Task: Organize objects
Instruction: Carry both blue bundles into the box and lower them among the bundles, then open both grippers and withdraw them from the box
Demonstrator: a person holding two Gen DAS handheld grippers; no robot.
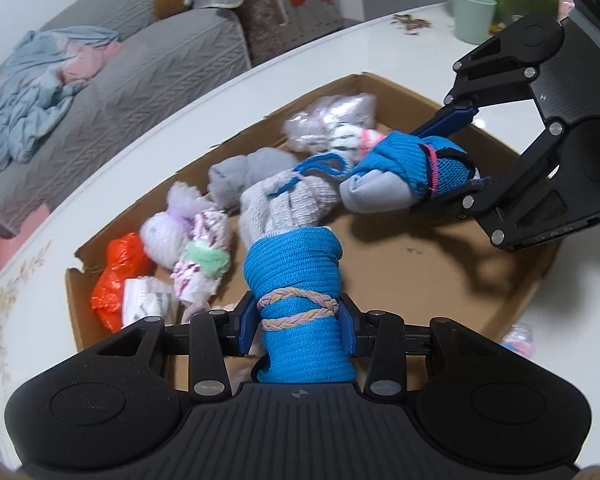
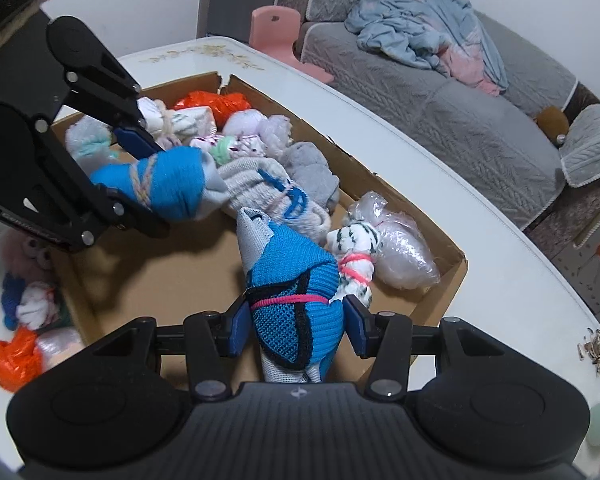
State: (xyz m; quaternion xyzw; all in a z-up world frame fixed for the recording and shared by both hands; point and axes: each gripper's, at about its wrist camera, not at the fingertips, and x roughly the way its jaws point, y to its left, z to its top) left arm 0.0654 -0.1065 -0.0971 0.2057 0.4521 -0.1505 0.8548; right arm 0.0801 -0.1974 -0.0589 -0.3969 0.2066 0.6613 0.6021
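My left gripper [image 1: 298, 316] is shut on a blue rolled sock bundle [image 1: 296, 268] tied with a braided pastel band, held over the cardboard box [image 1: 440, 280]. My right gripper [image 2: 296, 316] is shut on a blue-and-grey sock bundle [image 2: 292, 280] tied with a pink band, also over the box [image 2: 172, 276]. Each gripper shows in the other's view: the right one [image 1: 452, 152] with its bundle [image 1: 404, 168], the left one [image 2: 140, 176] with its bundle [image 2: 168, 180]. Both bundles hang above the box's bare floor.
The box holds several bundles along its far side: grey socks [image 1: 284, 204], a striped roll [image 1: 204, 256], an orange bag [image 1: 116, 276], a clear bag [image 2: 396, 248]. More bundles [image 2: 28, 308] lie on the white table [image 2: 480, 280] outside the box. A green cup [image 1: 472, 16] stands at the back.
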